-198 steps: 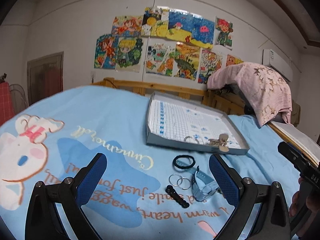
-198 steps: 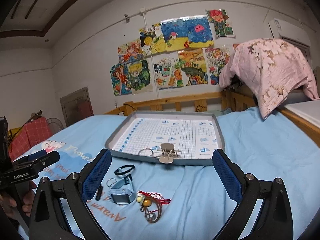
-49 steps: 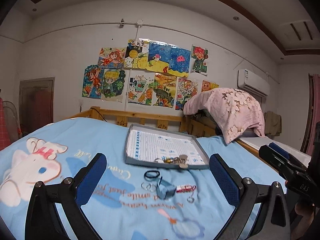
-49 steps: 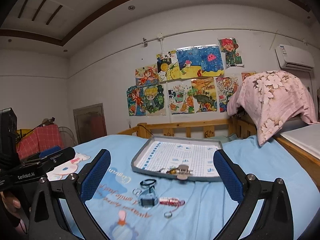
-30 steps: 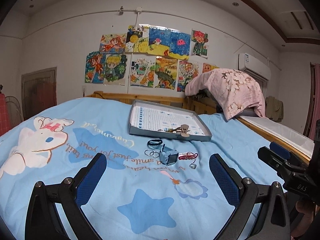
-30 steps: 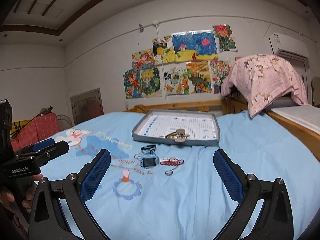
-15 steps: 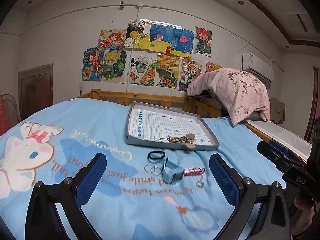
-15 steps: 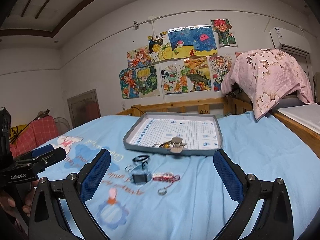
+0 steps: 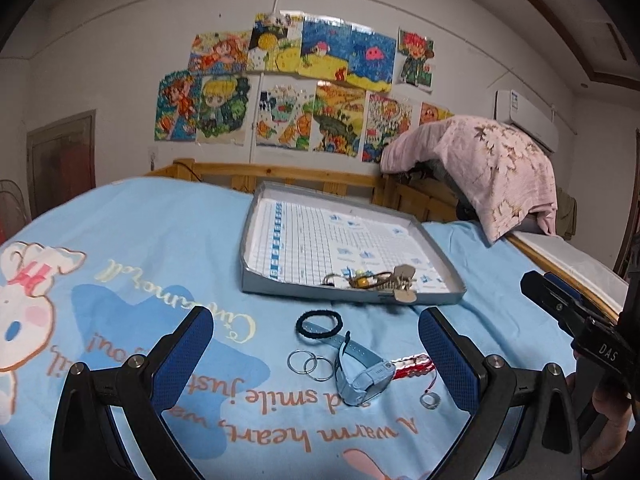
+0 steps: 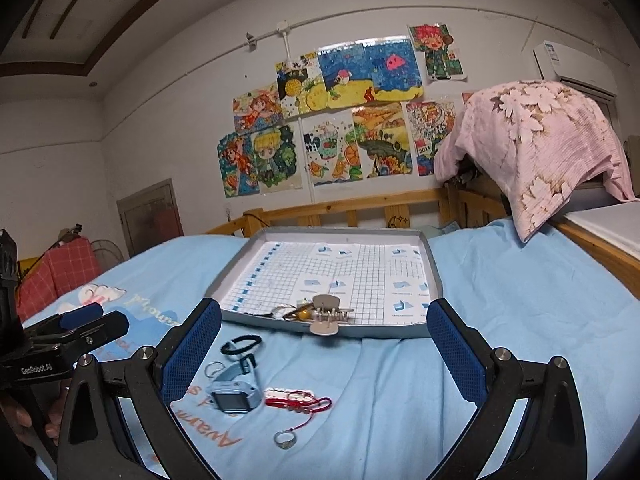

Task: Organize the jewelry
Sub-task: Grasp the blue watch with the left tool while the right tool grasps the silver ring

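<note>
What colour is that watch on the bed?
Light blue watch with a dark screen, clearest in the right wrist view.

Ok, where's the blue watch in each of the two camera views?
Left wrist view: the blue watch lies on the bedsheet, lower centre, right of the metal rings.
Right wrist view: the watch lies lower left, by the left finger.
Shared landmark: the grey tray lies behind it in both.
</note>
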A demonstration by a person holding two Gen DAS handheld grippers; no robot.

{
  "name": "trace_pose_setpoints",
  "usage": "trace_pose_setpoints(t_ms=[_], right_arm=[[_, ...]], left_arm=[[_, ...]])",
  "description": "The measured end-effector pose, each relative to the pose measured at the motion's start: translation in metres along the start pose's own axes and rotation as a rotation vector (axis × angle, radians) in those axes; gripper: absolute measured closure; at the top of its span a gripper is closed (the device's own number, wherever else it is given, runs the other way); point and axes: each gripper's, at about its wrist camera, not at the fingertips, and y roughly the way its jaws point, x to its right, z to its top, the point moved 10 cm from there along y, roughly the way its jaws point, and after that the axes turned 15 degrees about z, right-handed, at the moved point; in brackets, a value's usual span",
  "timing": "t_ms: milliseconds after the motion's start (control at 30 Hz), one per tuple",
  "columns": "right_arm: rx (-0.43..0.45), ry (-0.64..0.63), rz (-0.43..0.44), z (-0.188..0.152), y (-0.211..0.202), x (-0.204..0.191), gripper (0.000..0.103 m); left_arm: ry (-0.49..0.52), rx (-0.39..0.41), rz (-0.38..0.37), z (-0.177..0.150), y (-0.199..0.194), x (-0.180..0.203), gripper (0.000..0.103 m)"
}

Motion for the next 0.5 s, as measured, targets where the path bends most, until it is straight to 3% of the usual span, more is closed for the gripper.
trace_pose_setpoints(t_ms=[300,367,400,467,500], right_arm=[[-0.129,0.008,0.032,-0.040,0.024,0.011,0.002],[-0.162,0.008,0.054,-0.051,0.026,0.011,0.003],[-0.180,0.007,0.068,-0.057,0.028,0.009,0.006],[-0.214,0.006,0.096,-0.066,0.031,0.006,0.023],[-0.231,0.005,0.110,-0.071,0.033,0.004,0.027]], left_arm=[[0.026,-0.121,-0.074,-0.031,0.035,0.010,0.000],[0.030,-0.141,-0.107,-0.039,0.039,0.013,0.007],[0.034,-0.149,-0.124,-0.041,0.040,0.016,0.010],[0.050,-0.169,-0.172,-0.049,0.042,0.024,0.021],[0.062,-0.182,-0.196,-0.054,0.044,0.028,0.024]])
